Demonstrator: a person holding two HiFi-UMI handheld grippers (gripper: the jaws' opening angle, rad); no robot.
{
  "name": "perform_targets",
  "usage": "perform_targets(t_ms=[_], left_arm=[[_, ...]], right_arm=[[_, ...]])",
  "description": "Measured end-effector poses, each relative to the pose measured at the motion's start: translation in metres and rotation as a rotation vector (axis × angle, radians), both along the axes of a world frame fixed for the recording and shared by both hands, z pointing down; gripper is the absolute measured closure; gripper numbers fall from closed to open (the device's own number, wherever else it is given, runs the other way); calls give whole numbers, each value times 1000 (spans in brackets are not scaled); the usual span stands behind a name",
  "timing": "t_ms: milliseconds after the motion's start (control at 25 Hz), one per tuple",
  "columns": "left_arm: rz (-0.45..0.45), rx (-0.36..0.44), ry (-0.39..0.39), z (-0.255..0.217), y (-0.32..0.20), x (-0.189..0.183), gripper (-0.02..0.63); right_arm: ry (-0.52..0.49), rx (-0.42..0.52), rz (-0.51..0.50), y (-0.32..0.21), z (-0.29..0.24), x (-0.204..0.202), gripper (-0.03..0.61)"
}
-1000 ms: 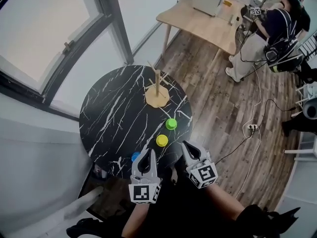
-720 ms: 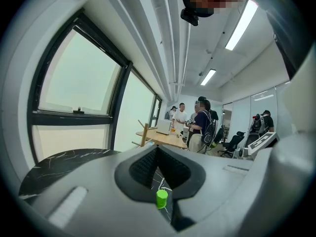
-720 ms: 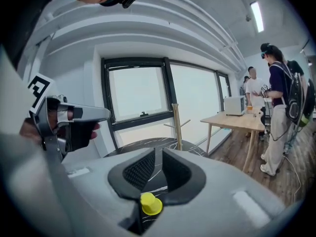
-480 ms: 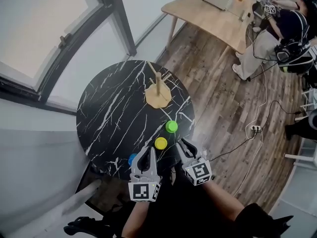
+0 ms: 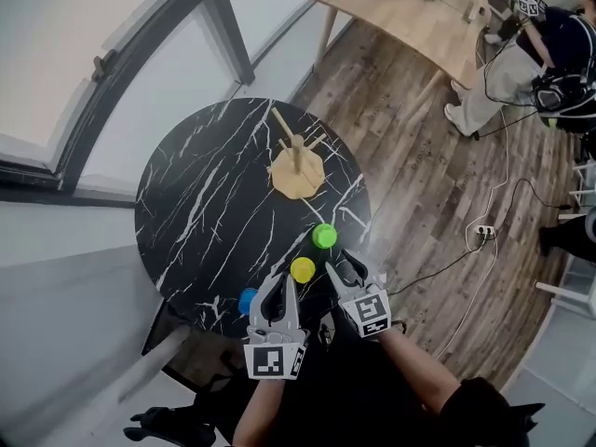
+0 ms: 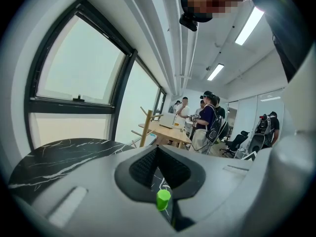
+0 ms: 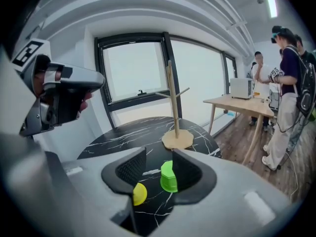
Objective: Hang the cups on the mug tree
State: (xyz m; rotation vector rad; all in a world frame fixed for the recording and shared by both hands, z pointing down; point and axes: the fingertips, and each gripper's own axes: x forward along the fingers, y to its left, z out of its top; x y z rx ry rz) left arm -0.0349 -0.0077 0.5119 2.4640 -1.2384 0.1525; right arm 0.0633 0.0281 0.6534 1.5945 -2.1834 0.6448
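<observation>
**Fingers.** The left gripper has its fingers clenched pad to pad, with nothing between them. The right gripper has its fingers released and apart. They have just been opening, and nothing is clamped.

**Right gripper view.** The gap frames the green cup, which stands on the black marble tabletop beyond the tips. The yellow cup is nearer and partly hidden behind one finger. Whether that finger touches it cannot be told. Past both cups the wooden mug tree stands upright on its base. Only this view shows the left gripper from the side, raised at upper left.

**Left gripper view.** Only the green cup shows, through the slit below the closed fingers.

**Head view.** This alone shows the blue cup, just beside the left gripper's fingers at the near edge of the tabletop. Blue, yellow and green cups form a slanting row toward the mug tree. All three stand on the tabletop, apart from the tree.

**Markings.** The only print visible is the black-and-white square marker on each gripper's cube.

**Surroundings.** A large window lies beyond the tabletop. Across the plank floor, people stand by a pale wooden table.
</observation>
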Motion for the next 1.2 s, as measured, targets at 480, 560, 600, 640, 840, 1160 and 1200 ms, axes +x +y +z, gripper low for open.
perform_targets(t_ms=[480, 560, 600, 640, 840, 1160, 1200], left_arm=[[-11, -47, -3, 31, -21, -6, 615], [-13, -57, -1, 34, -24, -5, 615], [-13, -61, 0, 35, -25, -5, 615], [-13, -64, 0, 37, -26, -5, 615], [-22, -81, 0, 46, -31, -7, 615], [-25, -96, 1, 53, -33, -9, 615], [-27, -98, 1, 54, -33, -9, 615]], right_arm=[[32, -103, -11, -20, 63, -6, 349], [39, -113, -3, -23, 70, -3, 343], [43, -117, -1, -24, 73, -2, 336], [45, -121, 0, -25, 76, -1, 334], [50, -147, -9, -29, 92, -1, 318], [68, -163, -24, -35, 105, -3, 316], [71, -165, -25, -36, 106, -3, 316]])
